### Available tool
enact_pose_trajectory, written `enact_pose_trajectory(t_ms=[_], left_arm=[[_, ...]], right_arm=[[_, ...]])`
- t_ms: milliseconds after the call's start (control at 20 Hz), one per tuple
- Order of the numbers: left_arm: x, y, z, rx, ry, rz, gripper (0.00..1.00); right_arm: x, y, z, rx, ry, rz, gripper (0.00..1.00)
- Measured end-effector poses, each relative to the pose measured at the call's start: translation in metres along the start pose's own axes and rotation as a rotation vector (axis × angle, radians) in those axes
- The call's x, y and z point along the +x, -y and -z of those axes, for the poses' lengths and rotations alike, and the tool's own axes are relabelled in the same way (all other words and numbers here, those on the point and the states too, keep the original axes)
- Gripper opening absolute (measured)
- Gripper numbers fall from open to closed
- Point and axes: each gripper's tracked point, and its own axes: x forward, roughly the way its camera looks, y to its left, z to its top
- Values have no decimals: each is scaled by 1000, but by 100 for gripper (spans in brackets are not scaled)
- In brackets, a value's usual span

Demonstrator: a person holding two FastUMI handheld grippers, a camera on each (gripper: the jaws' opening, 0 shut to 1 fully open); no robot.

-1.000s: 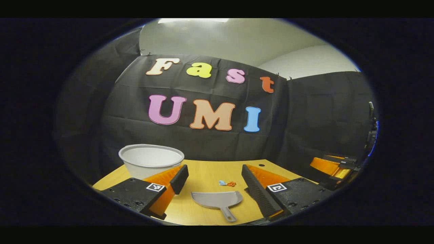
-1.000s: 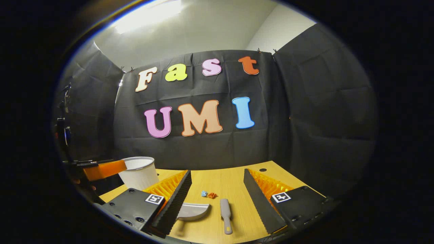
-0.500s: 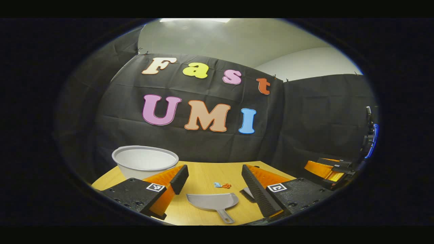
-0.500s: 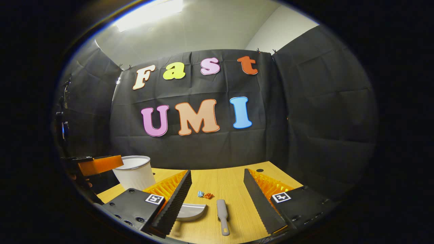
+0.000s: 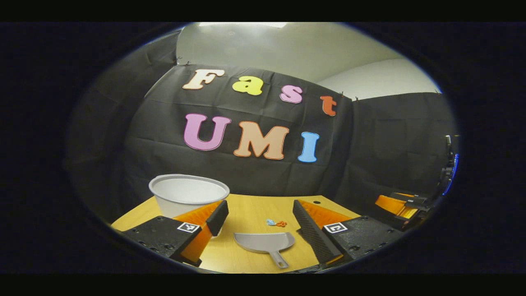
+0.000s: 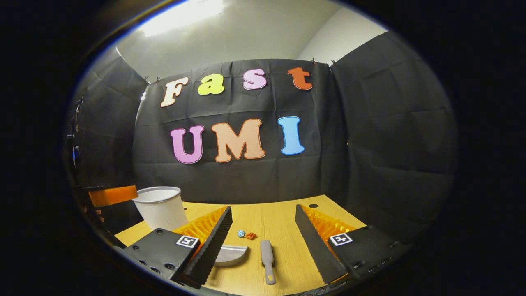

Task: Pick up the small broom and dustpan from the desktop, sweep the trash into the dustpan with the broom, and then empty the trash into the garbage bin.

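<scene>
Each gripper, left [image 5: 262, 222] and right [image 6: 263, 230], has two black block bases with small screw holes, each bearing a white square tag with a black pattern. From the bases rise orange ribbed wedge fingers [image 6: 204, 227] faced with black serrated pads [image 5: 312, 230] toward twelve o'clock.

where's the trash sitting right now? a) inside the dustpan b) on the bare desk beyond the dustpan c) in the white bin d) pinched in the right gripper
b: the small blue and orange trash lies on the wooden desk just past the grey dustpan, whose tray holds nothing, and well apart from the white bin.
</scene>
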Motion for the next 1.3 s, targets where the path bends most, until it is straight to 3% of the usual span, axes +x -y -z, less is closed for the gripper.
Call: enact_pose_trajectory(t_ms=[250,350,500,650,800,950,1300], left_arm=[[12,21,-14,-111,28,-24,93],[13,47,-10,-161,-9,28,93],[21,40,0,-159,-9,8,93],[28,36,38,-144,-119,-48,94],[29,41,56,-142,-170,-47,94],[32,40,78,-107,-238,-50,94],[21,37,174,-45,-564,-76,94]], right_arm=[[7,33,-16,11,9,2,99],[11,40,-22,67,-13,-15,99],[24,58,-20,89,-29,-7,99],[20,67,-3,102,-99,-14,99],[22,78,10,89,-138,-2,99],[32,68,26,99,-202,-47,99],[54,38,125,70,-535,-146,100]])
